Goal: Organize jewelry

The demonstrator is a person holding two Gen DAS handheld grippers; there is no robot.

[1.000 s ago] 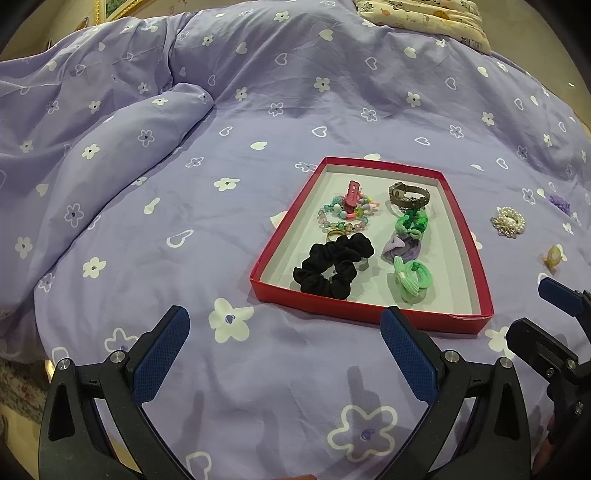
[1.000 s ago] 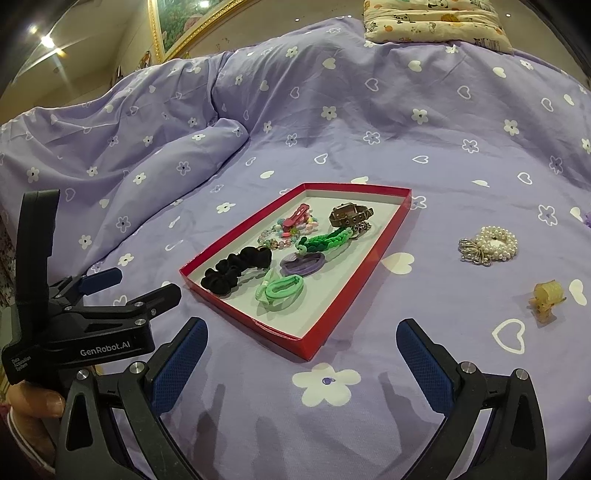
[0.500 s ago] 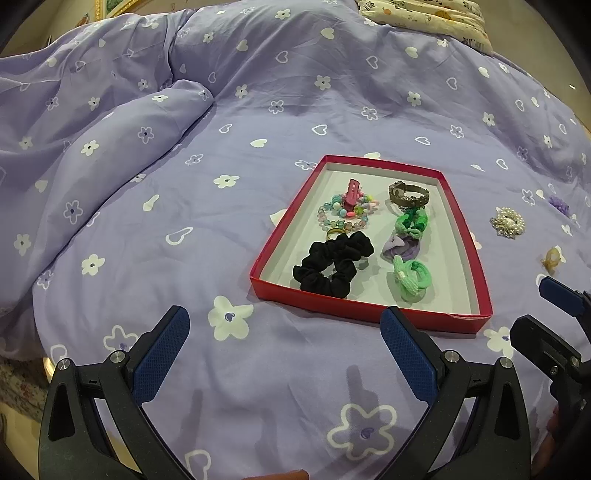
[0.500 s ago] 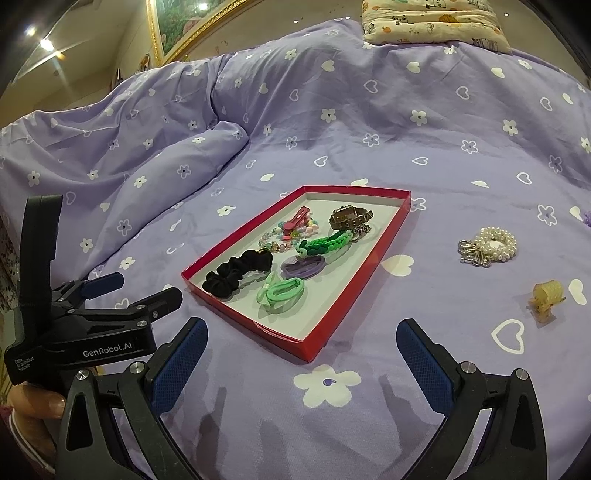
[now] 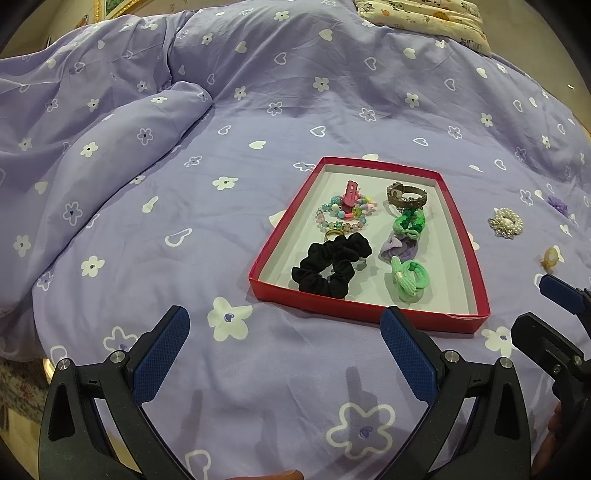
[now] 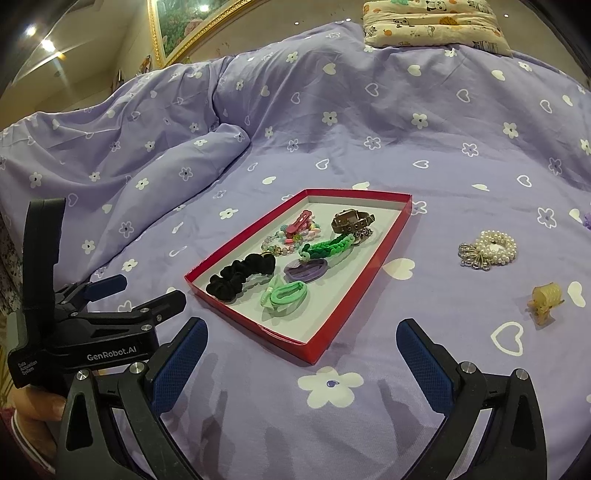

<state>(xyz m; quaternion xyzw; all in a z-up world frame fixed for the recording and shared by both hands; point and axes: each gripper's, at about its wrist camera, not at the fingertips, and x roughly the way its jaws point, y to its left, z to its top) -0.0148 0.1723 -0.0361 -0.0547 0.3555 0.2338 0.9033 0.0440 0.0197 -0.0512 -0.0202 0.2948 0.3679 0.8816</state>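
Right, we held both tongs wide open and empty: left gripper [image 5: 284,345], right gripper [image 6: 301,349]. Ahead of them sat the red tray [image 6: 354,295]; ahead-right of ours, the pearl bracelet [image 6: 487,249] and yellow claw clip [image 6: 546,301], which we judged might sink into the soft duvet [image 6: 369,129] and slip.

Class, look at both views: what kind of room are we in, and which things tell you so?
Most likely a bedroom: the red tray sits on a bed's purple flowered duvet, a printed pillow lies at its far end, and a gilt-framed picture hangs behind.

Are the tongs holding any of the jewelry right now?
No. The left tongs and right tongs are both open and empty, above the bedspread near the red tray.
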